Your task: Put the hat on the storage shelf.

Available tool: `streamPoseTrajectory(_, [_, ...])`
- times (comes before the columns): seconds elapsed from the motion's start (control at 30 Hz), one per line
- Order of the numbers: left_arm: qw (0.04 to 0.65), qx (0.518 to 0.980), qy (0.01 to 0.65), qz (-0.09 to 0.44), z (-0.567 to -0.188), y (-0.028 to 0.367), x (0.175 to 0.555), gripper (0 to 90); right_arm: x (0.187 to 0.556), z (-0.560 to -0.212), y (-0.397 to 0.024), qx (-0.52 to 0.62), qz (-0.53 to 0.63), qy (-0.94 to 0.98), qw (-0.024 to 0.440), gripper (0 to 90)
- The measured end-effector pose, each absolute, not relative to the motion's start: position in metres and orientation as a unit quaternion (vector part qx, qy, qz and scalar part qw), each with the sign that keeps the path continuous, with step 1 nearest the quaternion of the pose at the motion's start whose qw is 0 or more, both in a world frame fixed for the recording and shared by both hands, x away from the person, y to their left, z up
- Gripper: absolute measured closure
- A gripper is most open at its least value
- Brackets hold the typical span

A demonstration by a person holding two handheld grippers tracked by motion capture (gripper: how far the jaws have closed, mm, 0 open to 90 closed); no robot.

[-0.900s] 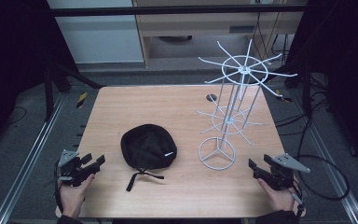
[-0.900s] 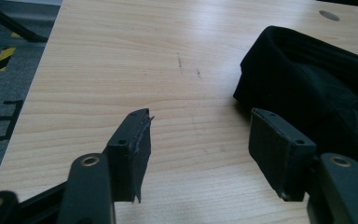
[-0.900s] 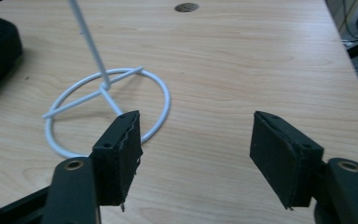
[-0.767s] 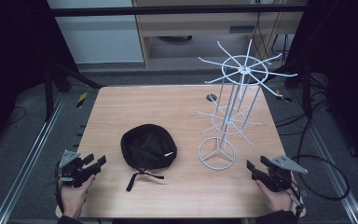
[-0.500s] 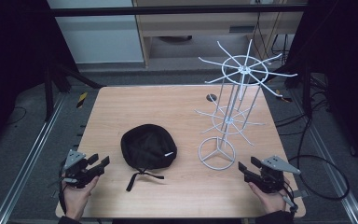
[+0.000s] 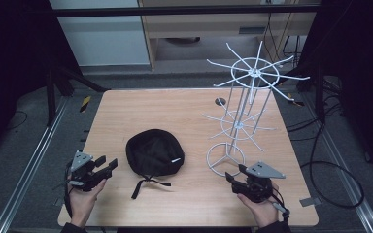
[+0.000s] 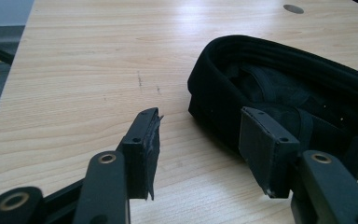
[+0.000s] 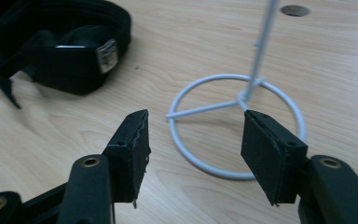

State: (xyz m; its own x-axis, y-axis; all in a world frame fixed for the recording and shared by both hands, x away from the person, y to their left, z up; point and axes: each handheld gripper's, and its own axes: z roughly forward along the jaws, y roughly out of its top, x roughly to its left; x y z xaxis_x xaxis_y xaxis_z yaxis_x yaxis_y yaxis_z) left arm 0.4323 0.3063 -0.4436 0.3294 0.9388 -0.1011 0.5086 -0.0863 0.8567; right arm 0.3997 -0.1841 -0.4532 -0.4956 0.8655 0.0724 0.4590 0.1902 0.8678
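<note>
A black cap [image 6: 154,152] lies upside down on the wooden table [image 6: 175,111], its strap trailing toward the front edge. Up close, the cap [image 7: 284,98] sits just ahead of my left gripper [image 7: 200,149], whose jaws stand open with nothing between them. That left gripper [image 6: 106,168] rests at the table's front left. A white wire rack [image 6: 245,111] with radiating arms stands to the right of the cap. My right gripper [image 6: 233,178] is open near the rack's ring base [image 8: 235,123], and the cap [image 8: 60,42] is off to its left.
A round cable hole [image 6: 220,102] sits in the tabletop behind the rack. Metal rails [image 6: 34,160] run along both sides of the table. Cables [image 6: 330,160] lie on the floor at the right.
My right gripper has moved left and forward toward the rack's ring base. My left gripper has shifted slightly right toward the cap. Both stay open.
</note>
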Motion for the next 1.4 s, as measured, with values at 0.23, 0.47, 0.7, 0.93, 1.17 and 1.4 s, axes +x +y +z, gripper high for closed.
streamPoseTrajectory(0.23, [0.441,0.686,0.518,0.257,-0.433,0.304,0.437,47.7,0.4,-0.448,-0.161,0.42,0.466,0.75,0.212,42.2])
streamPoseTrajectory(0.47, [0.451,0.683,0.514,0.258,-0.424,0.297,0.444,47.7,0.399,-0.439,-0.145,0.406,0.475,0.75,0.215,43.2])
streamPoseTrajectory(0.7, [0.451,0.688,0.509,0.253,-0.424,0.284,0.453,47.7,0.405,-0.434,-0.127,0.4,0.486,0.747,0.216,43.1])
streamPoseTrajectory(0.93, [0.44,0.694,0.508,0.258,-0.428,0.276,0.462,47.7,0.419,-0.433,-0.104,0.39,0.486,0.753,0.211,43.2])
streamPoseTrajectory(1.17, [0.431,0.698,0.513,0.255,-0.435,0.271,0.468,47.7,0.432,-0.436,-0.08,0.386,0.487,0.756,0.207,43.7])
streamPoseTrajectory(1.4, [0.414,0.704,0.521,0.248,-0.448,0.266,0.477,47.8,0.442,-0.443,-0.064,0.387,0.485,0.757,0.205,44.0])
